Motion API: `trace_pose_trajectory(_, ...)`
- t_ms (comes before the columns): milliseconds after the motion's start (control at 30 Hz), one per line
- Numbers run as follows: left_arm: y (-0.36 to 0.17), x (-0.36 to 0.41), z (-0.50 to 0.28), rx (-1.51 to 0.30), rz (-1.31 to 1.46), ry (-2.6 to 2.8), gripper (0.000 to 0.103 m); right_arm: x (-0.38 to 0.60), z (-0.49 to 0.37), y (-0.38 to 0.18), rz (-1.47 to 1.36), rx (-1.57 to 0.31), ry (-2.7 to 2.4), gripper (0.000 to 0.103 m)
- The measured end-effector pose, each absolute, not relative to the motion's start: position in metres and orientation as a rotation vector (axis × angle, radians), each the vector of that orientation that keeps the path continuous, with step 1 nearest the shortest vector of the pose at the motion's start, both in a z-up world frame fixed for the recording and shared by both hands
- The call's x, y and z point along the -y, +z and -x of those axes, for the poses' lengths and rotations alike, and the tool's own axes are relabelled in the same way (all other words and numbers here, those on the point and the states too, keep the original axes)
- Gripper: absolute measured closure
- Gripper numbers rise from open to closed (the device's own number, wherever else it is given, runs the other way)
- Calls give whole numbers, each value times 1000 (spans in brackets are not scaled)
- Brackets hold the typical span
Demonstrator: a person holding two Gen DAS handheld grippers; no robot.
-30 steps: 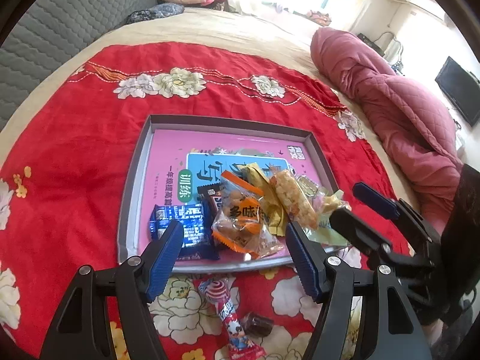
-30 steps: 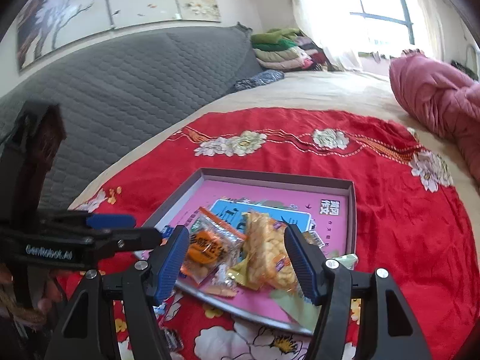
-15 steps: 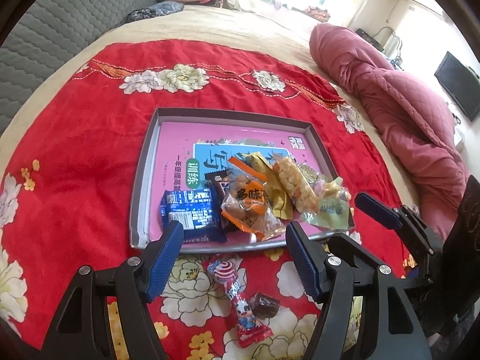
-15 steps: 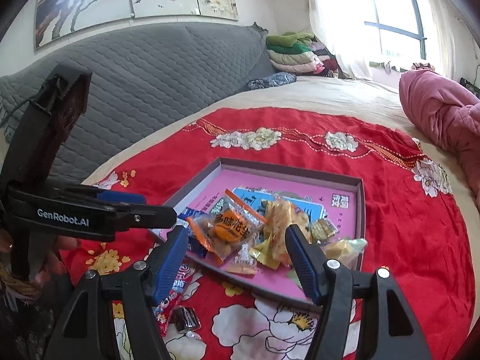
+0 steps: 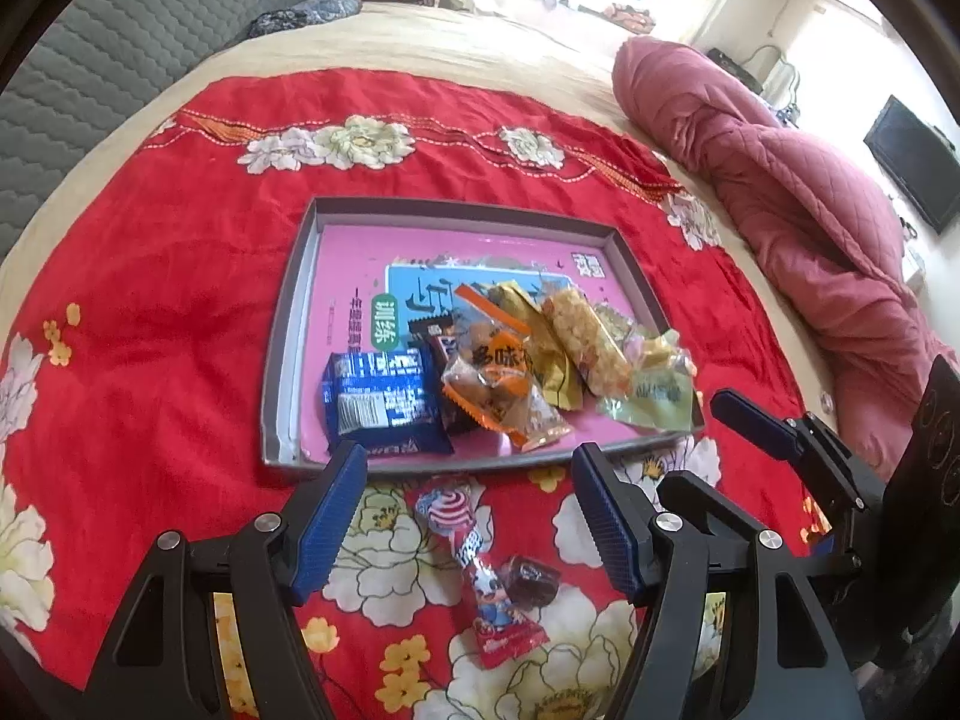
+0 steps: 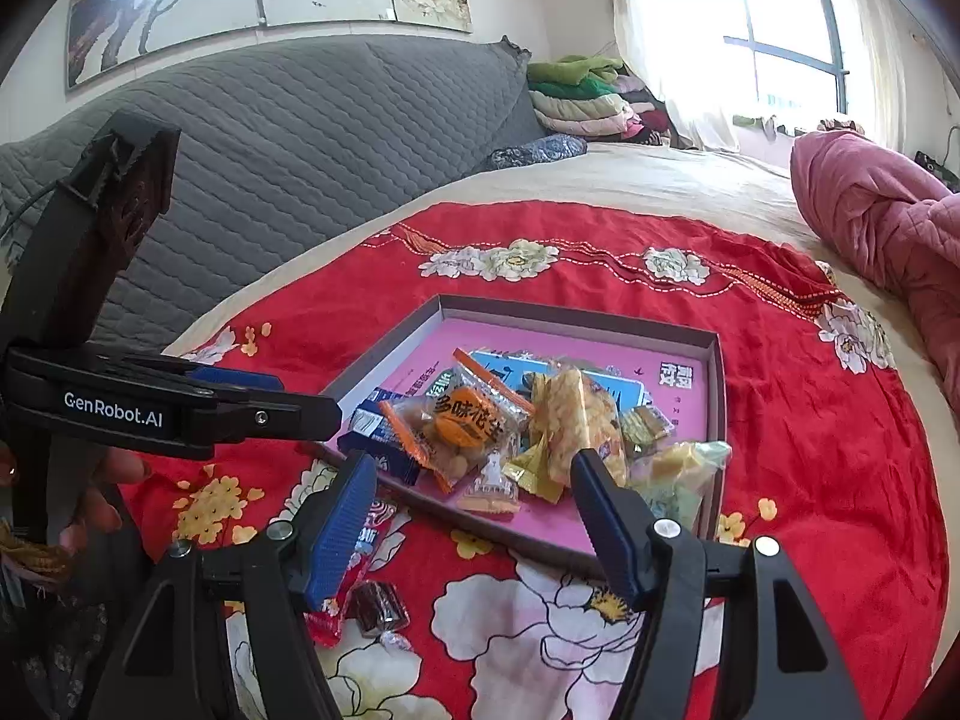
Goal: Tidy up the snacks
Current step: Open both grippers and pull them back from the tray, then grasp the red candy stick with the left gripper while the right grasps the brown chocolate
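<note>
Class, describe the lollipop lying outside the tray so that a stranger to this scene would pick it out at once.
Start at the red floral cloth covering the bed, then find the shallow grey tray with a pink floor holding a heap of snack packets. Just outside its near rim lies the wrapped lollipop, beside a small dark brown wrapped sweet; only the lollipop has a round swirled head and a long cartoon-printed wrapper.

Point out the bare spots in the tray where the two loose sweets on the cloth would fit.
The tray is bare along its far half, between the far rim and the snack pile, and down the left strip beside the blue biscuit pack. The near right corner is crowded. The lollipop and the dark candy lie outside, before the near rim.
</note>
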State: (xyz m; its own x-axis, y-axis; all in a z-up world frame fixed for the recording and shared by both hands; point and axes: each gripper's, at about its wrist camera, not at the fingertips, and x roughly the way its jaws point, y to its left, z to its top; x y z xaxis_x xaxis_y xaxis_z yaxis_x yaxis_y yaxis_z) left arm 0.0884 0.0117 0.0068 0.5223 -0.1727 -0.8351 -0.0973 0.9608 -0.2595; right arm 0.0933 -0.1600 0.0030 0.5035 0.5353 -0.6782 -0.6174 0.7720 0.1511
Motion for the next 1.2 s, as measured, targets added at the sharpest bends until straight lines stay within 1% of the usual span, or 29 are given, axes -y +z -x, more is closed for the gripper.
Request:
trace_pose_trajectory(233, -3, -11, -81, -1065, 288, -54, 30, 160, -83, -1, 135, -806, 704, 36)
trace_pose_trajectory(433, -13, -14, -76, -1101, 294, -49, 30, 157, -75, -11, 161, -868, 713, 36)
trace_pose_trajectory(1200, -41, -2, -69, -1217, 293, -64, 30, 151, -58, -26, 226, -953, 724, 36)
